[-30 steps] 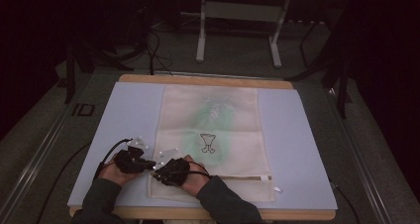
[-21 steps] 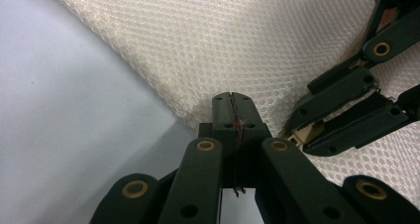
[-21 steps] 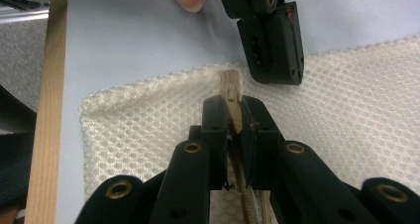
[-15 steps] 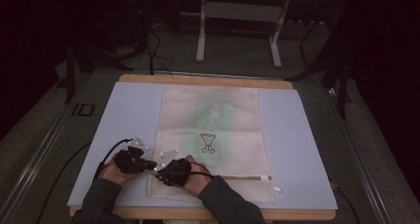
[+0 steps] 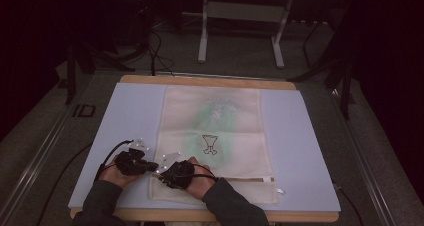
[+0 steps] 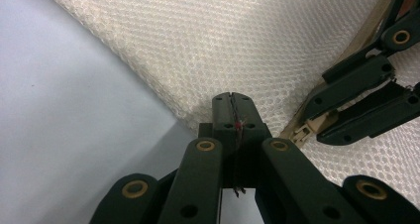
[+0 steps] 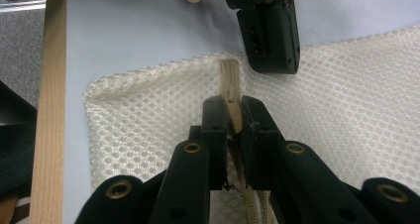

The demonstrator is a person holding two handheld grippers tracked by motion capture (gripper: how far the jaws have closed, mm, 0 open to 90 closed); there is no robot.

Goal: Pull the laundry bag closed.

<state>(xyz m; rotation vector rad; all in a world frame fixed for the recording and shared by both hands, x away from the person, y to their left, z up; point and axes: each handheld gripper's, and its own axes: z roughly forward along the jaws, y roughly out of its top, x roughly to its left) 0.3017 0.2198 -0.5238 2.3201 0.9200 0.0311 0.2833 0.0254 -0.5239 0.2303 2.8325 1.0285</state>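
Your mesh bag [image 5: 212, 136] lies flat on the blue mat [image 5: 130, 116], its long axis running from the near edge to the far edge of the table. Its zipper [image 5: 240, 179] runs left to right across the near end, with the pull [image 7: 230, 92] at the left end of that line. The bag lies flat, and the pictures do not show whether anything is inside; a green print and a small black drawing show on its face.

Your left gripper [image 5: 152, 167] rests at the bag's near left edge with its jaws together, pinching the edge of the mesh where cloth meets mat. Your right gripper [image 5: 162, 172] sits just beside it, jaws clamped on the zipper pull; in the right gripper view the tan tape runs up between the two pads.

The two grippers are nearly touching each other. The mat is bare to the left of the bag and to its right. The table's wooden rim [image 5: 210, 217] lies close behind your wrists.
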